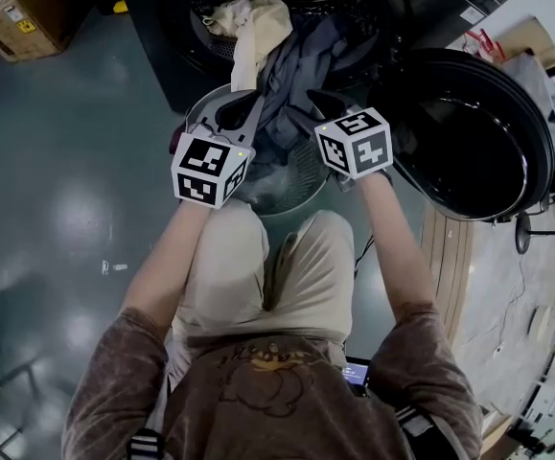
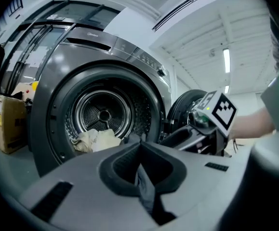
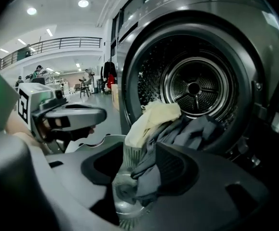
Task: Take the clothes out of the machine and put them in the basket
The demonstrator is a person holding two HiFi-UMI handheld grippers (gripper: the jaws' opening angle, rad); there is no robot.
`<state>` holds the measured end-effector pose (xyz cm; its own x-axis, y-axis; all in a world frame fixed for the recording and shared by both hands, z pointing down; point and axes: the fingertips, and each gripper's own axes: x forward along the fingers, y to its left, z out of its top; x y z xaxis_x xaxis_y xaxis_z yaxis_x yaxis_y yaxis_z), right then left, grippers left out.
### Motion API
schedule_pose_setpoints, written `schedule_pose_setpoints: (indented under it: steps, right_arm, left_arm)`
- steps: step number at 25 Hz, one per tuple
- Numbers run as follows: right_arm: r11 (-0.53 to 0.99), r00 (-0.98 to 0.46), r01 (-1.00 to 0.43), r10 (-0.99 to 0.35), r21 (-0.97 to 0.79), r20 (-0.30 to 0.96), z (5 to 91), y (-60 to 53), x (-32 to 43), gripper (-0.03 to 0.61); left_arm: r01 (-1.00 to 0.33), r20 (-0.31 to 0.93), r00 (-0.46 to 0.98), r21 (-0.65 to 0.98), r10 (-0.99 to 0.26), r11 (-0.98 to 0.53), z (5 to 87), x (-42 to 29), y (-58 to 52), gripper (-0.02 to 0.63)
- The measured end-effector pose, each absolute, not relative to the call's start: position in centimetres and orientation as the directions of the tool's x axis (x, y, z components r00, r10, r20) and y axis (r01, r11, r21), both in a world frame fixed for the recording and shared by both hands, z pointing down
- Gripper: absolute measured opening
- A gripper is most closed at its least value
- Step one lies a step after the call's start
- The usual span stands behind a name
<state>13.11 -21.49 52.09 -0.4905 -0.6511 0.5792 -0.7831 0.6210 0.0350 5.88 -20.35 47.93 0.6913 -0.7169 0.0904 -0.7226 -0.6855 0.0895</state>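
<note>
A limp slate-grey garment (image 1: 301, 60) and a crumpled cream cloth (image 1: 258, 27) spill from the perforated steel drum (image 3: 194, 88) of the glossy dark machine (image 2: 129, 57) toward the round slatted basket (image 1: 301, 175) below. The left tongs (image 2: 140, 150) are pinched tight on a fold of the garment; the right tongs (image 3: 139, 163) stand partly apart, its fabric draped loosely between them. Lettering on the machine's front panel is too small to read.
</note>
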Motion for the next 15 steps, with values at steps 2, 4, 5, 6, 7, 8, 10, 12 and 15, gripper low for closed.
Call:
schedule_pose_setpoints:
  steps: [2,4,5,6,7,8,10,12,15]
  right_arm:
    - [0.592,-0.460,-0.805,-0.669,0.044,0.583,52.3,-23.3,14.1,0.239]
    - [0.565,-0.429,-0.823,-0.685,0.059,0.589,52.6,-25.3,14.9,0.277]
    - [0.553,-0.415,-0.831,-0.693,0.064,0.590,52.7,-26.3,15.3,0.294]
    - [0.539,-0.402,-0.840,-0.701,0.067,0.589,52.8,-27.3,15.6,0.316]
    - [0.525,-0.391,-0.848,-0.710,0.071,0.586,52.9,-28.4,15.9,0.340]
    - [0.512,-0.378,-0.855,-0.719,0.077,0.583,52.9,-29.4,16.2,0.359]
    - [0.489,-0.347,-0.866,-0.736,0.102,0.582,53.0,-31.5,16.7,0.402]
    - [0.473,-0.310,-0.870,-0.744,0.138,0.592,53.3,-33.4,17.3,0.425]
    - [0.464,-0.266,-0.867,-0.737,0.179,0.621,54.2,-35.6,17.8,0.446]
  left_arm:
    - [-0.721,0.090,0.693,0.093,-0.715,-0.687,48.0,5.9,-20.4,0.005]
    - [-0.720,0.090,0.694,0.097,-0.715,-0.687,48.1,5.8,-20.5,0.005]
    - [-0.719,0.090,0.695,0.100,-0.714,-0.688,48.1,5.8,-20.5,0.005]
    - [-0.717,0.090,0.697,0.102,-0.712,-0.689,48.2,5.8,-20.5,0.006]
    - [-0.715,0.090,0.699,0.105,-0.709,-0.691,48.2,5.9,-20.6,0.005]
    - [-0.712,0.091,0.702,0.107,-0.707,-0.694,48.2,6.0,-20.6,0.005]
    - [-0.709,0.090,0.705,0.111,-0.704,-0.696,48.3,6.0,-20.6,0.005]
    - [-0.704,0.088,0.710,0.112,-0.699,-0.701,48.2,6.2,-20.6,0.005]
    - [-0.688,0.088,0.726,0.111,-0.682,-0.718,48.3,6.5,-20.7,0.005]
